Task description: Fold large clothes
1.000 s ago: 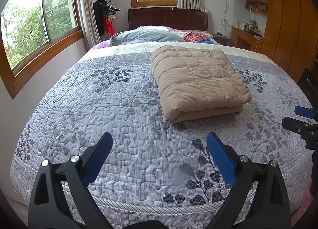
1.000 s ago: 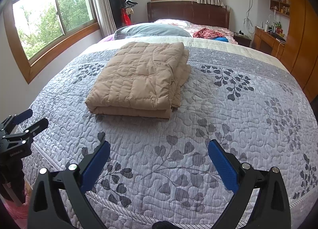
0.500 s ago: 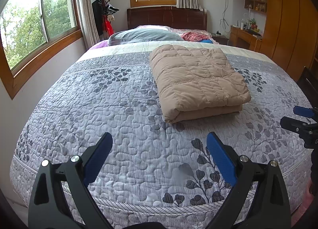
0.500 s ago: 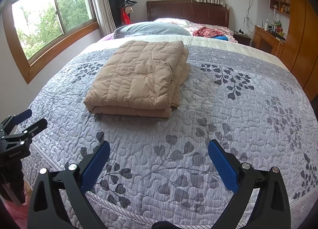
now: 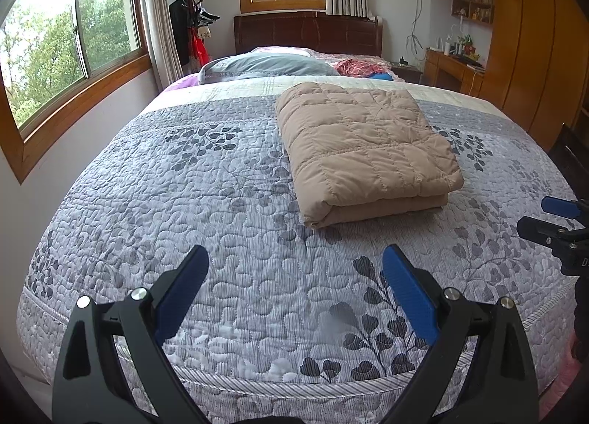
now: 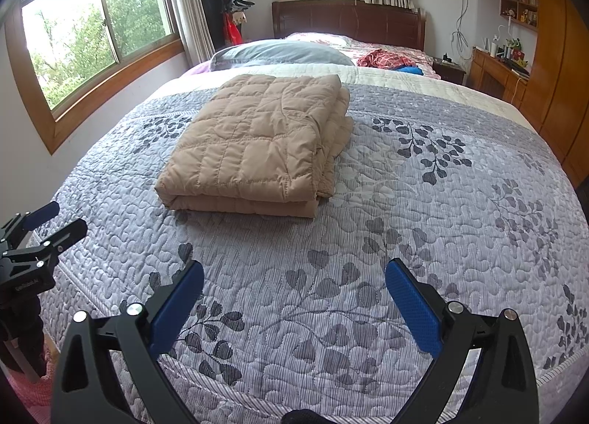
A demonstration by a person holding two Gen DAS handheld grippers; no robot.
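Observation:
A tan quilted down coat [image 5: 364, 147] lies folded in a thick rectangle on the grey leaf-print bedspread [image 5: 239, 203]; it also shows in the right wrist view [image 6: 257, 144]. My left gripper [image 5: 296, 269] is open and empty, held above the foot of the bed, well short of the coat. My right gripper [image 6: 294, 284] is open and empty, also near the foot of the bed. The right gripper shows at the right edge of the left wrist view [image 5: 556, 225]. The left gripper shows at the left edge of the right wrist view [image 6: 40, 228].
A grey pillow [image 5: 265, 66] and red clothes [image 5: 360, 66] lie by the dark headboard [image 5: 309, 33]. A window wall runs along the left [image 5: 73, 55]. A coat rack [image 5: 191, 18] stands in the far corner. A wooden wardrobe and desk [image 5: 515, 55] stand on the right.
Both grippers have drifted slightly back from the coat and stay open. The coat has not moved.

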